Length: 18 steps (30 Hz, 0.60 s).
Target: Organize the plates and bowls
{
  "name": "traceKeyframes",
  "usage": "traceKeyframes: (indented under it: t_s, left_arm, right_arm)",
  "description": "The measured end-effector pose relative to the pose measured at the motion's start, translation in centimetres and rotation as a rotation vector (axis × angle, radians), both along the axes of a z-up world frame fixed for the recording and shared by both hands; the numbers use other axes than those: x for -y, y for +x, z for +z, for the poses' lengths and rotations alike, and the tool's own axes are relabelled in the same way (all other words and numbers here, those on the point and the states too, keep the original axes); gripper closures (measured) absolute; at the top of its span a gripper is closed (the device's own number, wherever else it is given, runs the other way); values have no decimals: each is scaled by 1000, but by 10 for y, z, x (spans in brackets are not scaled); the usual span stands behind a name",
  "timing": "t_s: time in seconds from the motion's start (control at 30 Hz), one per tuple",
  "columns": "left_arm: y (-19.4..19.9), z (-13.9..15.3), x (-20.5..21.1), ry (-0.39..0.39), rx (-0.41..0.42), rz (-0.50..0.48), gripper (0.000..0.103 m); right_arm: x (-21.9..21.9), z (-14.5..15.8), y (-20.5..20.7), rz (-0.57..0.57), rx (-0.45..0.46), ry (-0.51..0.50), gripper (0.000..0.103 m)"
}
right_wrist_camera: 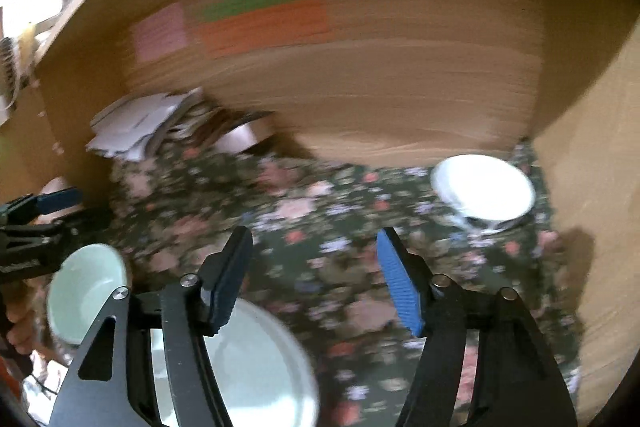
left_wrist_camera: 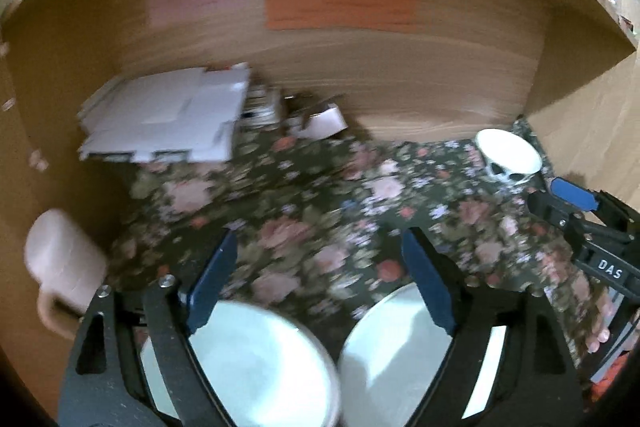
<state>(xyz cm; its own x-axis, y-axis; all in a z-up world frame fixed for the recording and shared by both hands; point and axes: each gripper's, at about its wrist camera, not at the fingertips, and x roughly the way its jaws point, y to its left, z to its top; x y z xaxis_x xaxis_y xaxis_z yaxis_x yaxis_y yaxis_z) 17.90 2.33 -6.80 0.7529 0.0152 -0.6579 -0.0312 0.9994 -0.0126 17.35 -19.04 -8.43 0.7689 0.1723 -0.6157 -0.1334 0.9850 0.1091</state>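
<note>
My left gripper (left_wrist_camera: 320,267) stands open over the flowered cloth (left_wrist_camera: 304,195), with nothing between its fingers. Just below it, near the camera, lie a pale green bowl (left_wrist_camera: 260,359) and a pale plate (left_wrist_camera: 400,347), side by side. A white patterned bowl (left_wrist_camera: 510,155) lies tilted in the back right corner. My right gripper (right_wrist_camera: 316,275) is open too and holds nothing. The pale plate (right_wrist_camera: 260,367) lies under its left finger. The green bowl (right_wrist_camera: 84,291) is to its left, and the white bowl (right_wrist_camera: 484,191) is ahead on the right.
Wooden walls (left_wrist_camera: 360,75) close in the back and both sides. White flat cartons (left_wrist_camera: 168,119) and a tape roll (left_wrist_camera: 324,121) sit at the back left. A pink mug (left_wrist_camera: 60,263) stands by the left wall. Coloured paper strips (left_wrist_camera: 340,7) are stuck on the back wall.
</note>
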Motion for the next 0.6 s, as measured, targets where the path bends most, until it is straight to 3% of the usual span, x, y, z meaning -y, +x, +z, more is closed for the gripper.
traceKeyframes:
  t_s: [0.5, 0.6]
  left_arm:
    - [100, -6, 75, 30, -40, -195, 14]
    - [119, -13, 90, 55, -47, -221, 14]
  right_arm:
    - [116, -33, 70, -315, -107, -11, 42]
    - [130, -40, 83, -345, -134, 9, 47]
